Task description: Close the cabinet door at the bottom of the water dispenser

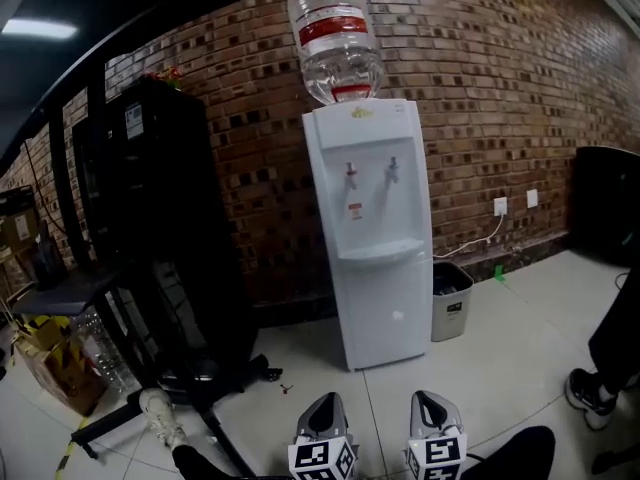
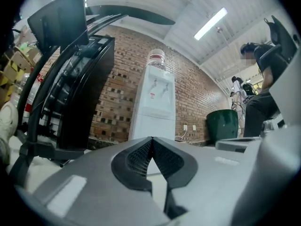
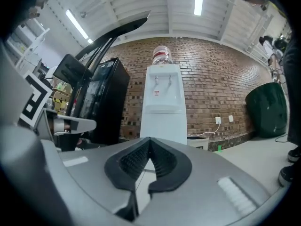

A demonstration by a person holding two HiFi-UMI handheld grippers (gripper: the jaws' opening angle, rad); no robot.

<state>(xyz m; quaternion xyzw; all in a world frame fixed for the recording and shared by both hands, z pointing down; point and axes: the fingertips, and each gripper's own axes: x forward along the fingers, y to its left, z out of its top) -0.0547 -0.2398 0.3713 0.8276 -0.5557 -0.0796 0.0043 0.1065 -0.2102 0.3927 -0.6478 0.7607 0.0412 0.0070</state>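
Brick wall [image 1: 480, 88] at the back, pale tiled floor [image 1: 500, 358] in front. White water dispenser [image 1: 368, 228] stands against the wall, centre of the head view, w/ an upturned clear bottle [image 1: 335, 38] on top. Its cabinet door [image 1: 385, 308] is the lower front panel, below the tap recess. From this far off the panel looks flush w/ the body, no gap or swung edge showing, but it's too small to say for sure whether it's latched or slightly ajar. Judged progress: no contact w/ the door at this moment; if it needs a push, the approach and the push are both left to do.

Small grey bin [image 1: 452, 300] sits just beside the dispenser on its right. Tall black cabinet [image 1: 160, 228] stands to its left. Left gripper [image 1: 325, 403] and right gripper [image 1: 428, 400] show at the bottom edge, well apart from the dispenser, both aimed at it. Left fingers [image 2: 136, 159] are clenched tip to tip, nothing between. Right fingers [image 3: 164, 161] likewise clenched and empty.

Hard to read: the door's hinge side and edges, and the dispenser's sides. A person's shoe [image 1: 588, 396] is cut off at right.
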